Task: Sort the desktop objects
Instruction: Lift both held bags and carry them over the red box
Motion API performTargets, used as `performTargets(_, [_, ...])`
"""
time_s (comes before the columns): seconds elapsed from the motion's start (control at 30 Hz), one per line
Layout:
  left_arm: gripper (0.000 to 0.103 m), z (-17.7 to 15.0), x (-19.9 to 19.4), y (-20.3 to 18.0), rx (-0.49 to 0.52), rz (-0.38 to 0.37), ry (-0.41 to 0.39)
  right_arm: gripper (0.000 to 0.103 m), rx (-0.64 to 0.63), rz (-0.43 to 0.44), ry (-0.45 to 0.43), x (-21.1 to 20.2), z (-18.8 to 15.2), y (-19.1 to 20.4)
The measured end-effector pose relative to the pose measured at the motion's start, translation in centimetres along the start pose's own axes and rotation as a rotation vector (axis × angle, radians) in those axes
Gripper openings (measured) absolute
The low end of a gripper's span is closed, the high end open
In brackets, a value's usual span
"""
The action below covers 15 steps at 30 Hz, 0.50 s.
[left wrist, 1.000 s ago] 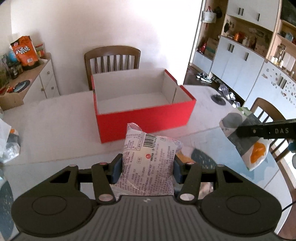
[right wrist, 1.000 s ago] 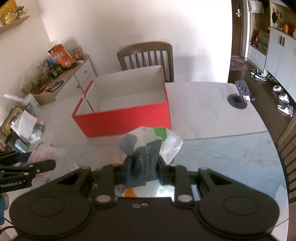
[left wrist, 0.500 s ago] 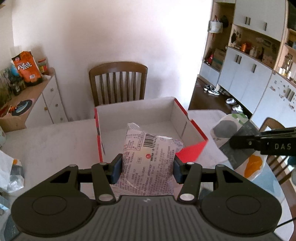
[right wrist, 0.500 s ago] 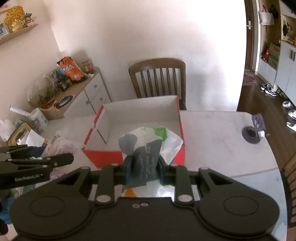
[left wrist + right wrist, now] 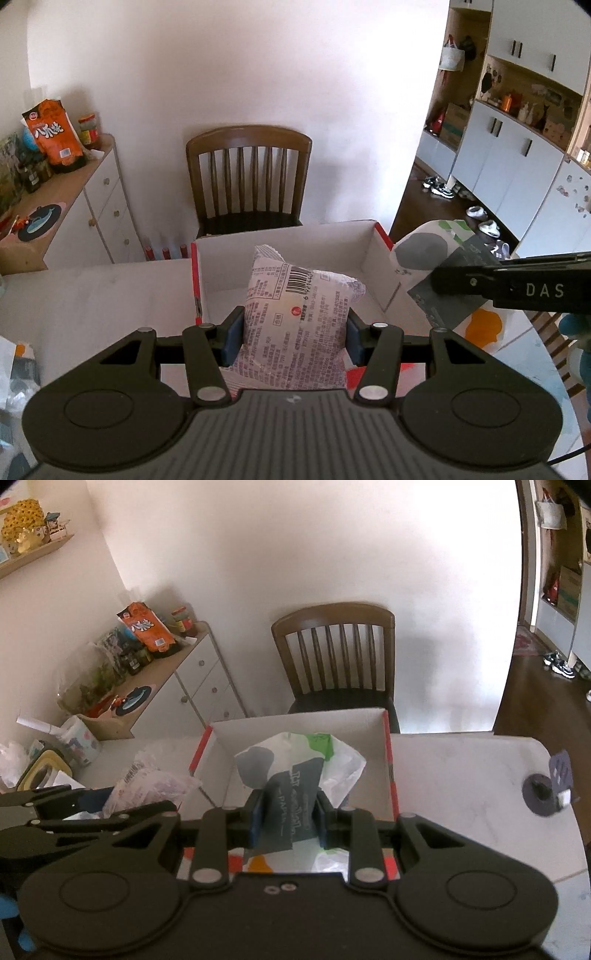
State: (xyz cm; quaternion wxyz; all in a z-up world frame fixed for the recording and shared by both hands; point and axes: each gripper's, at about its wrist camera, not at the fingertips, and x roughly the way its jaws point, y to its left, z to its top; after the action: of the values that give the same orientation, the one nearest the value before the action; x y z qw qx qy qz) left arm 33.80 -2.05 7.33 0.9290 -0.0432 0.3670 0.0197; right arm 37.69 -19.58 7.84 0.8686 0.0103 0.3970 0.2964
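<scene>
My left gripper [image 5: 291,334] is shut on a white snack packet [image 5: 295,321] with a barcode and small print, held over the open red box [image 5: 284,258] with white inside walls. My right gripper [image 5: 288,821] is shut on a white bag [image 5: 295,775] with grey, green and orange patches and a dark label, also hanging over the box [image 5: 373,746]. In the left wrist view the right gripper's black finger [image 5: 517,284] and its bag [image 5: 428,254] show at the right. The left gripper's arm [image 5: 88,819] and its packet [image 5: 147,786] appear at the left of the right wrist view.
A wooden chair [image 5: 247,177] stands behind the white table [image 5: 92,295]. A sideboard [image 5: 74,206] with an orange snack bag [image 5: 51,133] is at the left. Loose wrappers [image 5: 18,369] lie at the table's left edge. A dark round stand [image 5: 546,790] sits at the table's right.
Both grippers have carried their packets forward from in front of the red box to above its open top. The box's front wall has dropped below the fingers. Both grips are unchanged.
</scene>
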Motion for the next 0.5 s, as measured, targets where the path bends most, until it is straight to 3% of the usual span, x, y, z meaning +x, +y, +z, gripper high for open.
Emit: performTargets(0.5, [0.053, 0.7, 7.6, 1.1, -0.022, 0.027, 0.07, 0.028, 0.02, -0.007, 0.045, 6.8, 1.2, -1.6])
